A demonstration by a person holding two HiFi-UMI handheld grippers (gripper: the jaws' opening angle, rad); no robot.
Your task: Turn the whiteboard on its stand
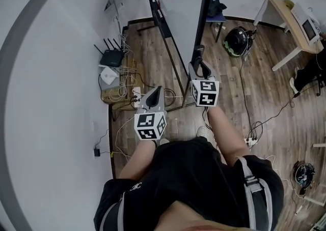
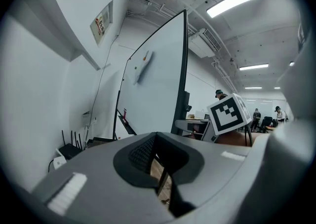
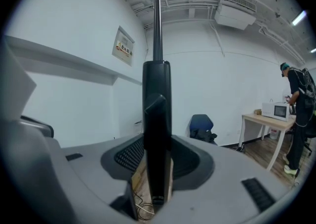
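Right tongs (image 1: 198, 62) (image 3: 158, 139): clamped on the black side rail (image 3: 157, 99) of the large white whiteboard (image 1: 178, 1) in its black frame. The rail runs upright between the two pads and fills the gap, both pads bearing on it. The jaws stand fairly wide only because the rail is thick. Left tongs (image 1: 156, 91) (image 2: 156, 136): closed, tips together, nothing between them, only wood floor showing under the slit. They touch nothing and sit left of the right tongs and nearer the person, apart from the board. From the left tongs the whiteboard (image 2: 153, 80) stands ahead and slightly right, face angled toward them. From the right tongs it is seen edge-on, the panel running straight away behind the gripped rail. The black stand (image 1: 164, 25) is on the floor beyond and left of the right tongs. Progress, my read: grip on the edge is made, so the turn is in hand, one-handed on the right. The board sits at a slant to the white wall left of the left tongs, which looks like mid-swing, but I can't tell how much of the turn is done. Left to do: bring the edge round to the final facing, then let go of the rail.
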